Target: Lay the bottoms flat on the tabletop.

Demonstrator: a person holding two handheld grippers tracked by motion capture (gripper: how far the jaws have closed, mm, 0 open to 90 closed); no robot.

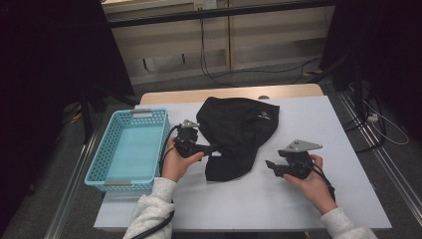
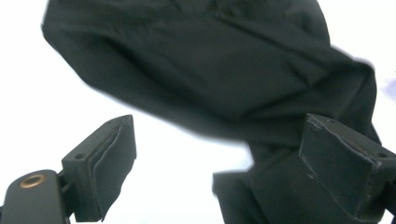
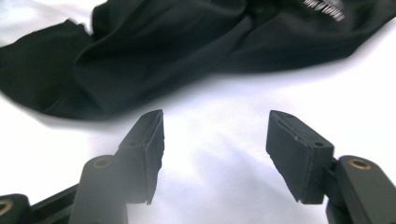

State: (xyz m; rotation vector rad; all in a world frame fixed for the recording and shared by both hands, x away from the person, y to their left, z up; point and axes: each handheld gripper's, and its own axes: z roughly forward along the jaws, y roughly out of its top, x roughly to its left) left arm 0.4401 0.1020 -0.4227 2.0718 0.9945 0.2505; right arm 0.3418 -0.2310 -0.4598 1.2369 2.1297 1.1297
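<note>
A crumpled black garment (image 1: 239,134) lies in the middle of the white table top (image 1: 298,199), with a small white logo near its far right side. My left gripper (image 1: 211,149) is at the garment's left edge, jaws wide open, one jaw over the cloth. In the left gripper view the black garment (image 2: 210,70) spreads just ahead of the left gripper (image 2: 219,154). My right gripper (image 1: 271,167) is open on the bare table, a short way right of the garment's near end. In the right gripper view the garment (image 3: 187,42) lies beyond the right gripper (image 3: 215,140).
A light blue plastic basket (image 1: 99,164) with nothing in it stands at the table's left edge, close to my left hand. A wooden strip (image 1: 224,93) runs along the table's far edge. Cables lie on the floor (image 1: 259,74) beyond.
</note>
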